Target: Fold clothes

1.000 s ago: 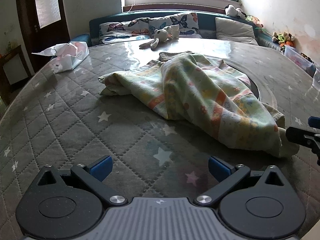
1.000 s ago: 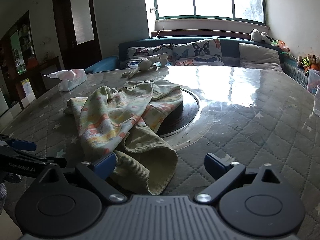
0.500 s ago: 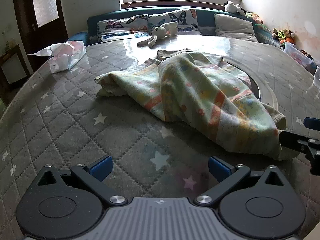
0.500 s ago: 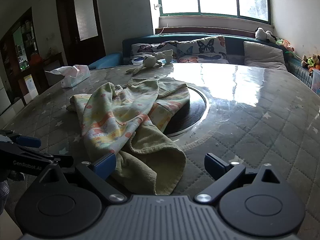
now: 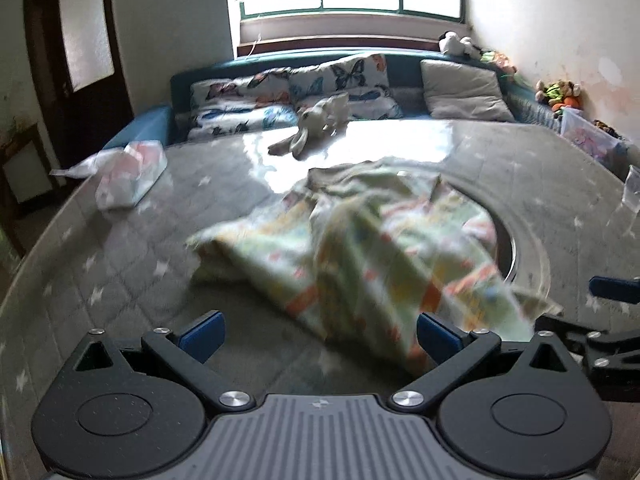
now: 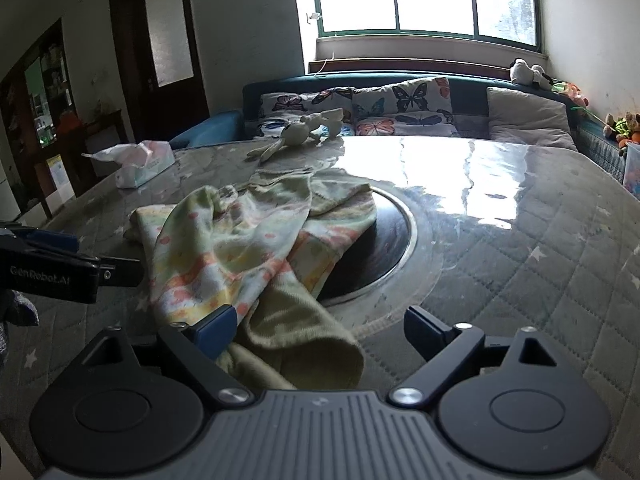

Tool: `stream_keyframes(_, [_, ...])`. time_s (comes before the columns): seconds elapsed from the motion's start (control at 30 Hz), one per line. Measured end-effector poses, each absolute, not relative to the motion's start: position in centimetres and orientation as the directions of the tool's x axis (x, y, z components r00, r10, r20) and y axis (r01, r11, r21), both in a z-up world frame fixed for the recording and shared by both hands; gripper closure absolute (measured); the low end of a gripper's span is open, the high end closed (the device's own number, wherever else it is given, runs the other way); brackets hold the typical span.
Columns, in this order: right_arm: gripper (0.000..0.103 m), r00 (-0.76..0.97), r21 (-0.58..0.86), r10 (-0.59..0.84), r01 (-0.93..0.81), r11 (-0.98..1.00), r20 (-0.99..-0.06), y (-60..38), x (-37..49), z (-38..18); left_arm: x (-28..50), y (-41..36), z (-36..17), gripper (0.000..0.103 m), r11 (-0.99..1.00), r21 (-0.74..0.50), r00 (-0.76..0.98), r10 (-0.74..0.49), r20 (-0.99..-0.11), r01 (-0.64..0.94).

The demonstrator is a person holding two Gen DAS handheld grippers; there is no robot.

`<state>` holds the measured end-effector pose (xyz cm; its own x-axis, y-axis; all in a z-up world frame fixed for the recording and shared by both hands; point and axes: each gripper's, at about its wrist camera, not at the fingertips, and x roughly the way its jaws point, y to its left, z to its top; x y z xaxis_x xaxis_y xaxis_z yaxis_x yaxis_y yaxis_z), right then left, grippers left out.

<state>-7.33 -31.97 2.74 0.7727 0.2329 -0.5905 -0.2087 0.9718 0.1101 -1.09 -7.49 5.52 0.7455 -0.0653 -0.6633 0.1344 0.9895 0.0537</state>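
1. Right gripper [image 6: 316,326]: jaws closing, garment hem between them, pads not yet pressing.
2. Left gripper [image 5: 318,330]: jaws wide, empty.
3. Garment [image 6: 256,244]: crumpled on worktop [image 6: 520,240], from centre toward 7 o'clock.

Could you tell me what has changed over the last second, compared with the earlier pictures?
The right tool has begun closing, with the ribbed end of the garment lying between its jaws, not yet pinched. The left tool has edged toward the garment, still open and empty. The garment, tissue pack and toy rabbit lie on the table as before.
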Motion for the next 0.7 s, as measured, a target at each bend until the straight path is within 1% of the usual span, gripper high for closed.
stream_keyframes(0.07, [0.013, 0.776, 0.117, 0.231, -0.202, 0.972, -0.587, -32.2, -6.8, 2.9, -0.6, -8.1, 5.9, 0.0, 0.986, 0.056, 0.751, -0.083, -0.655, 0.158])
stream_keyframes(0.13, [0.018, 0.774, 0.134, 0.247, -0.208, 0.969, -0.583, -32.4, -6.2, 3.0, 0.1, -8.7, 6.2, 0.001, 0.982, 0.063, 0.756, -0.097, -0.647, 0.179])
stream_keyframes(0.27, [0.026, 0.752, 0.19, 0.323, -0.262, 0.946, -0.574, -32.2, -5.1, 3.3, 1.6, -9.1, 6.8, 0.007, 0.978, 0.063, 0.759, -0.113, -0.642, 0.199])
stream_keyframes(0.3, [0.03, 0.745, 0.198, 0.341, -0.278, 0.94, -0.573, -32.0, -4.7, 3.4, 2.0, -9.0, 7.0, 0.009, 0.978, 0.062, 0.759, -0.116, -0.64, 0.201])
stream_keyframes(0.37, [0.034, 0.73, 0.212, 0.374, -0.309, 0.927, -0.572, -31.4, -3.9, 3.4, 2.9, -8.8, 7.3, 0.011, 0.977, 0.062, 0.76, -0.118, -0.639, 0.204])
stream_keyframes(0.43, [0.043, 0.718, 0.214, 0.393, -0.332, 0.919, -0.574, -30.5, -3.0, 3.2, 3.6, -8.7, 7.6, 0.014, 0.976, 0.053, 0.756, -0.131, -0.641, 0.213])
stream_keyframes(0.47, [0.046, 0.711, 0.218, 0.404, -0.343, 0.914, -0.576, -30.1, -2.6, 3.1, 4.0, -8.6, 7.7, 0.015, 0.975, 0.043, 0.752, -0.142, -0.644, 0.22])
stream_keyframes(0.53, [0.057, 0.691, 0.239, 0.425, -0.354, 0.904, -0.585, -29.6, -1.6, 2.6, 4.7, -8.6, 7.9, 0.017, 0.972, 0.03, 0.745, -0.159, -0.648, 0.233])
stream_keyframes(0.57, [0.059, 0.682, 0.247, 0.434, -0.359, 0.9, -0.589, -29.3, -1.3, 2.4, 5.0, -8.7, 7.9, 0.018, 0.971, 0.032, 0.743, -0.161, -0.65, 0.238])
stream_keyframes(0.6, [0.065, 0.677, 0.252, 0.439, -0.362, 0.897, -0.591, -29.2, -1.1, 2.1, 5.3, -8.8, 8.0, 0.018, 0.969, 0.038, 0.742, -0.161, -0.651, 0.244])
stream_keyframes(0.63, [0.074, 0.671, 0.257, 0.444, -0.365, 0.895, -0.593, -29.0, -1.0, 1.9, 5.5, -9.0, 8.0, 0.018, 0.966, 0.041, 0.739, -0.167, -0.652, 0.254])
stream_keyframes(0.67, [0.079, 0.667, 0.263, 0.449, -0.367, 0.893, -0.594, -28.9, -0.8, 1.8, 5.7, -9.1, 8.0, 0.02, 0.963, 0.038, 0.734, -0.177, -0.655, 0.267])
stream_keyframes(0.7, [0.086, 0.668, 0.267, 0.451, -0.365, 0.892, -0.592, -28.8, -0.9, 1.7, 5.9, -9.2, 8.0, 0.021, 0.96, 0.034, 0.728, -0.188, -0.659, 0.278])
